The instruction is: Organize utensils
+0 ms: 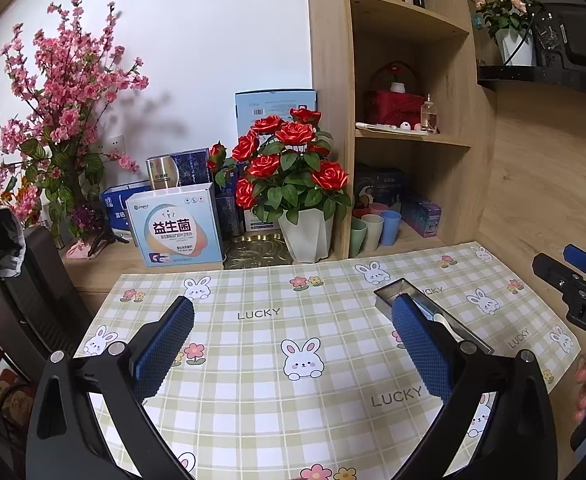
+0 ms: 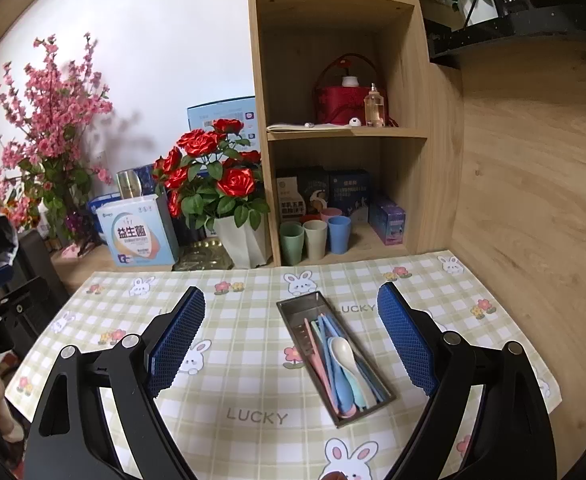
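Hovering over the table [image 2: 253, 380] | both my jaws spread wide, empty | utensils [image 2: 343, 364] lie bundled in the metal tray [image 2: 293, 308] on the mat | advice: lower right gripper [image 2: 291, 340] straight, pinch one handle mid-length.

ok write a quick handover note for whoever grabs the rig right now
Left gripper: open, empty, above the mat.
Right gripper: open, empty, over the metal tray.
Utensils: pastel pieces and a white spoon all lie lengthwise in the tray on the checked mat; no loose utensils show on the mat.
Cups stand on the bottom shelf, empty as far as can be seen.
Done: utensils gathered in the tray. Left: unclear; possibly sorting into the cups.
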The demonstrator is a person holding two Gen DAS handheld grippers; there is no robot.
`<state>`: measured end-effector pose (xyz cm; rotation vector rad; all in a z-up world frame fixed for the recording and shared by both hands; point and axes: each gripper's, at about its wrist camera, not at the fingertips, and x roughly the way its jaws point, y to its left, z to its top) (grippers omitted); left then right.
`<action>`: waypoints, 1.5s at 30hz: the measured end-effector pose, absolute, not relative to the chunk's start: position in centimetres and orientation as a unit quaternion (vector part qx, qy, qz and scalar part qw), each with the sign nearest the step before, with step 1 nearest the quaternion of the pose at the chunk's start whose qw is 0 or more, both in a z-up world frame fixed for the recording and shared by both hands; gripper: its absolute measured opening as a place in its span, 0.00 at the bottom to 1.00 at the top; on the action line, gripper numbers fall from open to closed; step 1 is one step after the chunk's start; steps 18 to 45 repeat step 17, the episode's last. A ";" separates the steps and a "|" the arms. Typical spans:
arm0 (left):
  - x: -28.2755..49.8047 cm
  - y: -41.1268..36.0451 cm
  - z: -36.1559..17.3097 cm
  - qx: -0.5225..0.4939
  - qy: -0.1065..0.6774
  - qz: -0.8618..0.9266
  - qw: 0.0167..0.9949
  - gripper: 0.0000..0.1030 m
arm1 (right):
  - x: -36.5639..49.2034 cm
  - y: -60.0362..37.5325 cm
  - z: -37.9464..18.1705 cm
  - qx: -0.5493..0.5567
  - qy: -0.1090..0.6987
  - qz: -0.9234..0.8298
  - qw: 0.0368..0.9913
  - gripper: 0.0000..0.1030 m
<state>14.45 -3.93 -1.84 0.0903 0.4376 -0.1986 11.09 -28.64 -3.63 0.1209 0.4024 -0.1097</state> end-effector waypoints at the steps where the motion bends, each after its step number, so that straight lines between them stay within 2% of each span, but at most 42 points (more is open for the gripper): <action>1: 14.3 -3.9 -1.8 0.043 0.216 -0.101 0.970 0.94 | 11.1 -28.6 -3.6 0.060 0.199 -0.055 0.977 0.83; 45: 14.2 -3.9 -1.6 0.047 0.208 -0.105 0.971 0.94 | 10.9 -29.0 -3.2 0.059 0.192 -0.059 0.978 0.83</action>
